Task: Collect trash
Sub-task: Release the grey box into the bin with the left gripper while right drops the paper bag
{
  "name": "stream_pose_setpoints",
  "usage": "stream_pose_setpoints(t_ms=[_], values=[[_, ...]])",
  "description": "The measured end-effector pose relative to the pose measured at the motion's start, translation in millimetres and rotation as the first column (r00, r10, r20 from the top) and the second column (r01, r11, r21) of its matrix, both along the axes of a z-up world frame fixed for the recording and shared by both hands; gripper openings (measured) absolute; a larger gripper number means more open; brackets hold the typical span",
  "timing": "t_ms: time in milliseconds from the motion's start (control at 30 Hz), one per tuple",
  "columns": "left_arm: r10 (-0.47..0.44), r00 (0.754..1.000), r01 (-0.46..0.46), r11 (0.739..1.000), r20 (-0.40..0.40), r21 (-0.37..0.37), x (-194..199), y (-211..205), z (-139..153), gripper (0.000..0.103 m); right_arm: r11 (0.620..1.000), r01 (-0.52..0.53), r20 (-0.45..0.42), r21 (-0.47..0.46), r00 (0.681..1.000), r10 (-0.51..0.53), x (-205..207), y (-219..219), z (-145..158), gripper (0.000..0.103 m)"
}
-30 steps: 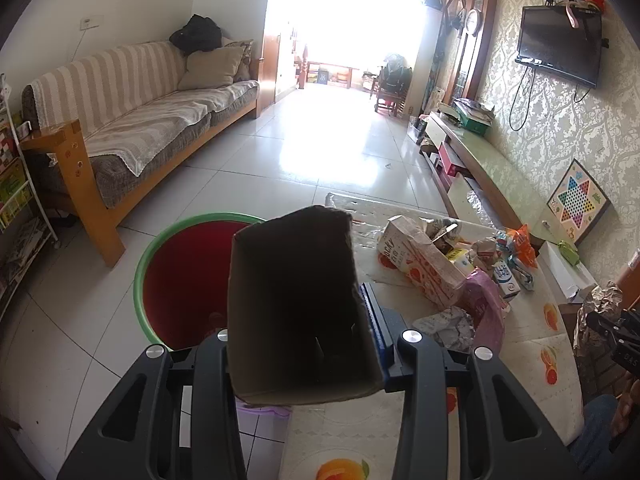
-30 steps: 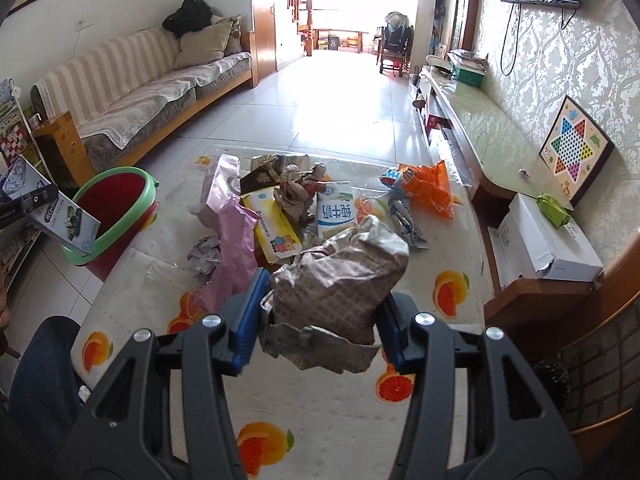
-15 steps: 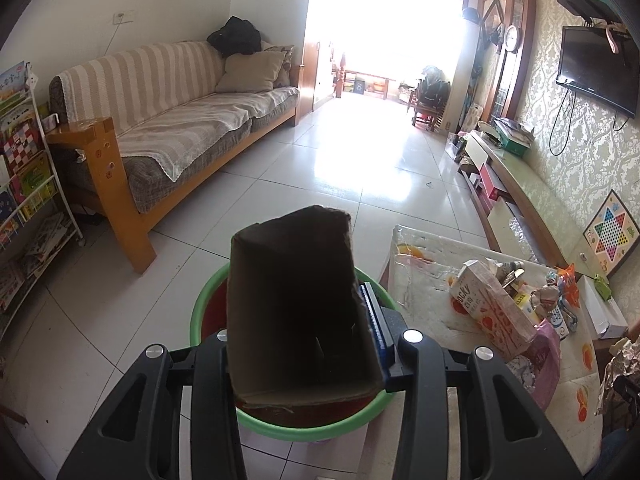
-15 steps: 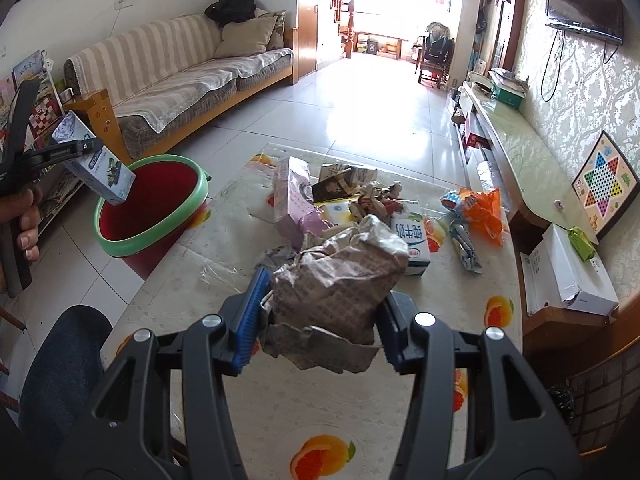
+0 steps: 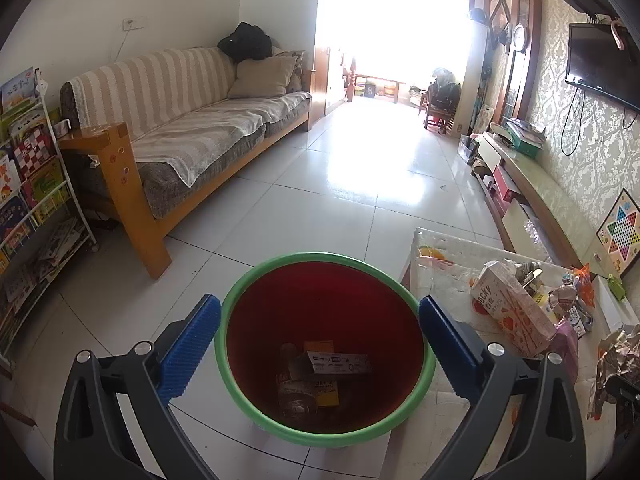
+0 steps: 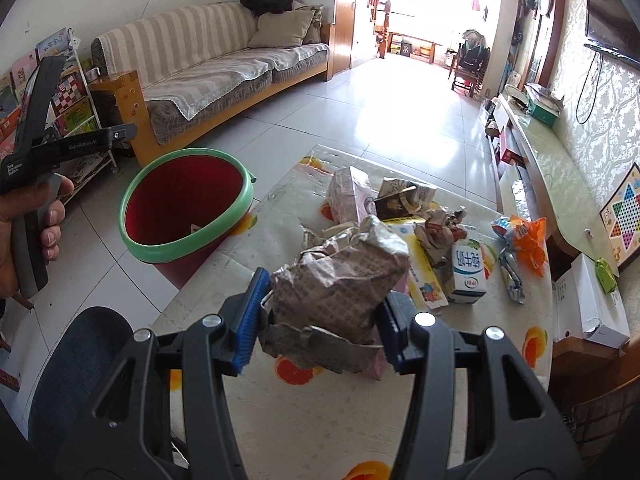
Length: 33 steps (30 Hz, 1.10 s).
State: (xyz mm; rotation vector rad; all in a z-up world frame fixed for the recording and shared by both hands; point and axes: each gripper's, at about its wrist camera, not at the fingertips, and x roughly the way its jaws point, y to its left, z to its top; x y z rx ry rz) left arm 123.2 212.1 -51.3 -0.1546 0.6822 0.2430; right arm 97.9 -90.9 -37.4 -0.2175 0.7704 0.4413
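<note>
Two grippers are at work over the mess. The left gripper hangs above the red bin with the green rim, its jaws opening wide with nothing between them; down inside lie a few discarded boxes and what may be a clear bottle, though it is dim there. The right gripper is clamped on a crumpled wad of newspaper, held above the fruit-patterned surface. More trash lies further along it: a milk carton, an orange wrapper, a pink packet.
</note>
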Motion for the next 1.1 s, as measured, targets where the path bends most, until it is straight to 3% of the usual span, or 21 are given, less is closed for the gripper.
stream_pose_setpoints(t_ms=[500, 1100], values=[[0.064, 0.998, -0.064, 0.998, -0.005, -0.014, -41, 22, -3, 0.095, 0.981, -0.192, 0.057, 0.019, 0.980, 0.191, 48, 128, 7, 0.049], [0.226, 0.973, -0.228, 0.972, -0.033, -0.048, -83, 96, -22, 0.095, 0.962, -0.272, -0.031, -0.036, 0.962, 0.271, 85, 227, -36, 0.049]])
